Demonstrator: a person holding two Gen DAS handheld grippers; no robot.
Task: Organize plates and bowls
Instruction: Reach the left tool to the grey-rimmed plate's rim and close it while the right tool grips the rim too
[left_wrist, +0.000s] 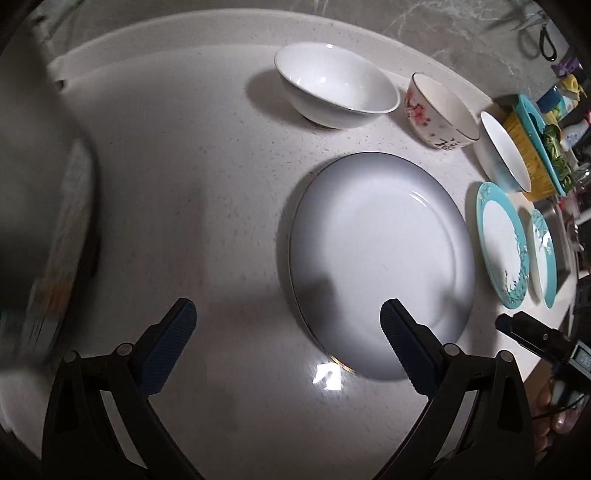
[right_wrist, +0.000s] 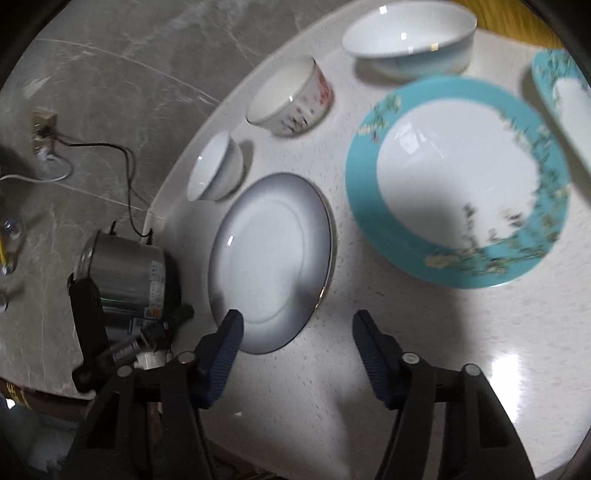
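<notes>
A large grey-white plate (left_wrist: 380, 258) lies on the white counter (left_wrist: 184, 184); it also shows in the right wrist view (right_wrist: 271, 258). Behind it stand a white bowl (left_wrist: 336, 86), a flower-printed bowl (left_wrist: 439, 110) and another white bowl (left_wrist: 502, 155). Two teal-rimmed plates (left_wrist: 502, 243) (left_wrist: 543, 254) lie to the right. My left gripper (left_wrist: 288, 317) is open and empty, its right finger over the large plate's near rim. My right gripper (right_wrist: 297, 332) is open and empty, just in front of the large plate, with the teal plate (right_wrist: 458, 181) ahead right.
A steel pot (right_wrist: 125, 277) stands at the counter's left end, with a cable and wall socket (right_wrist: 44, 129) behind. A yellow and teal rack (left_wrist: 532, 147) with clutter stands at the right end. The other gripper's body (left_wrist: 532, 336) shows at the right.
</notes>
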